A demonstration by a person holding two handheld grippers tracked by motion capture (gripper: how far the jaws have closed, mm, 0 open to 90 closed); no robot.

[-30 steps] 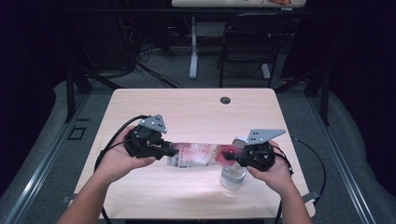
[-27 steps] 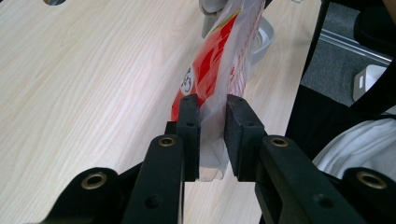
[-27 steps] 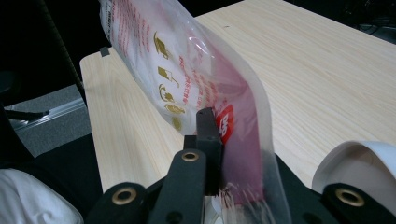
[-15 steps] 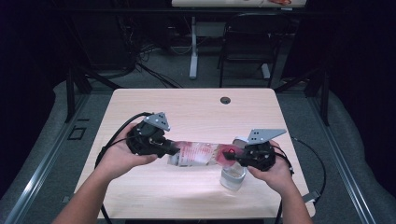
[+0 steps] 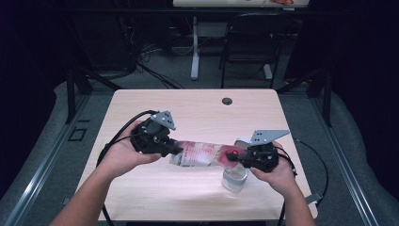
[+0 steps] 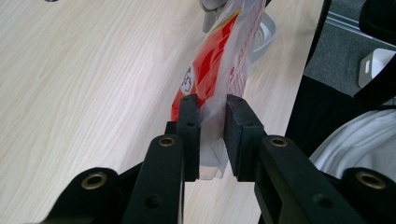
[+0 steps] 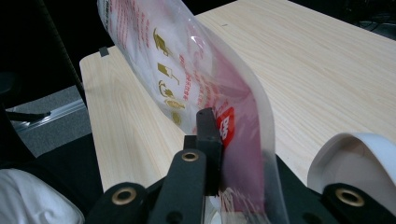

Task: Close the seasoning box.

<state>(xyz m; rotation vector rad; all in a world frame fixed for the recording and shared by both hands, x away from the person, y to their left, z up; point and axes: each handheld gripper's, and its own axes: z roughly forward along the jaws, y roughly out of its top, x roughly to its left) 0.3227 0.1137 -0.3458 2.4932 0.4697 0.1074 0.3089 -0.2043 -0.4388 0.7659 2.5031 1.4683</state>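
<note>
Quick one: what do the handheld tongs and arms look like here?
Both tongs, left and right, are black, each topped by a grey three-cornered plate and trailing a black cable. Jaws are blocky black bars with brass-ringed holes. Forearms are bare, no sleeves.

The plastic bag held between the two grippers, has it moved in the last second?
No. In the high view the plastic bag sits the same way against the white cup and the table's cable hole, clamped by the left gripper and the right gripper.
</note>
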